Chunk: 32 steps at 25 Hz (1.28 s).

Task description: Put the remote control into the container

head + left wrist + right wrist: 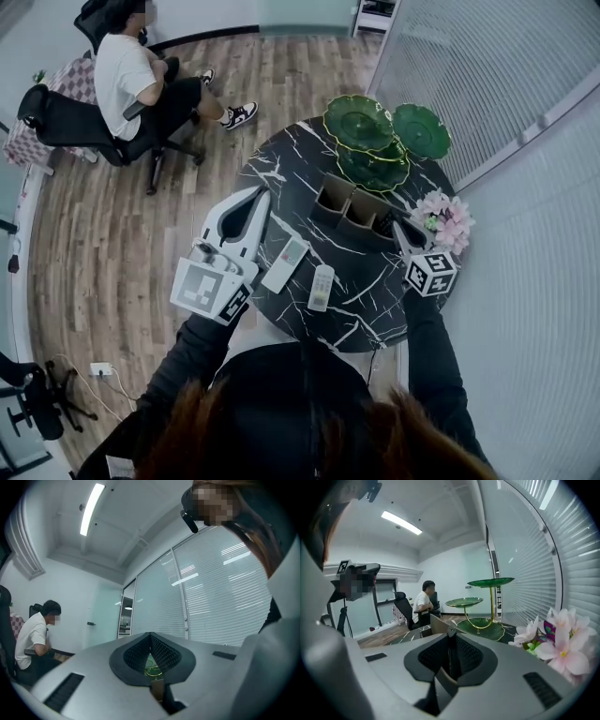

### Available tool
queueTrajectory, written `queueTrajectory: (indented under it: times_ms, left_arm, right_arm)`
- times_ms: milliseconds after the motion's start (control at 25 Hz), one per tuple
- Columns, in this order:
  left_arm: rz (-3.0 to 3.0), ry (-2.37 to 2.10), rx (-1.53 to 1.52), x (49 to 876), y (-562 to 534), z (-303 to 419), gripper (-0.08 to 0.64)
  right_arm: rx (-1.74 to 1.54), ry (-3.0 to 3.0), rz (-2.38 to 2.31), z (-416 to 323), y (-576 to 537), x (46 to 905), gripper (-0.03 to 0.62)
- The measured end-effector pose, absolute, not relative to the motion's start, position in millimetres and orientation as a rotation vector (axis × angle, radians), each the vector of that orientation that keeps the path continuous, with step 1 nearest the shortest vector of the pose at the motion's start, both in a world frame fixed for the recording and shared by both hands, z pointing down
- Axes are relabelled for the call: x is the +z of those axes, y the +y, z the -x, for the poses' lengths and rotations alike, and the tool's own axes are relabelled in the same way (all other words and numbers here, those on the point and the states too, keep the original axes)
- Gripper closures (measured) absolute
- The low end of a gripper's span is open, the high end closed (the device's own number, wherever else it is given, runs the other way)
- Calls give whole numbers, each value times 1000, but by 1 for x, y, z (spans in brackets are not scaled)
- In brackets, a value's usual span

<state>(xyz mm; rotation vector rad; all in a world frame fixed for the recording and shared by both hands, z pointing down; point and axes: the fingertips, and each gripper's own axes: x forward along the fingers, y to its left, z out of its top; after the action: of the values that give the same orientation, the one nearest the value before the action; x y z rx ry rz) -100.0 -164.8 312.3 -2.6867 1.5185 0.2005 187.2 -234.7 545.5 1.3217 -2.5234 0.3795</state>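
A brown container [356, 206] with several compartments stands on the round black marble table [281, 169]. Two light remote controls lie near the front edge, one grey [286, 265] and one white [321, 287]. My right gripper [401, 231] sits at the container's right end, shut on a slim dark remote [451, 656] that shows edge-on between its pads. Its tip is at the container's wall [433, 624] in the right gripper view. My left gripper [255, 202] hangs over the table's left edge, left of the grey remote, shut with nothing in it [151, 638].
A green tiered dish stand [370, 141] stands behind the container, and pink flowers [448, 217] stand at the table's right edge beside my right gripper. A person sits in an office chair [75, 122] at the far left. A glass wall with blinds runs along the right.
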Motion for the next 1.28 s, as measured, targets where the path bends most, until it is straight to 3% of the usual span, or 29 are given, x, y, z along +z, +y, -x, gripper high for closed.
queueTrajectory:
  times_ms: [680,1280]
  left_arm:
    - [2694,1499,205,311,-164,98,555]
    - [2721,1453,218,309,-159,92,555]
  right_arm:
    - [442,-2472,-1410,-197,-238,555,531]
    - [240,-2607,-1584,-199,-231,476,577]
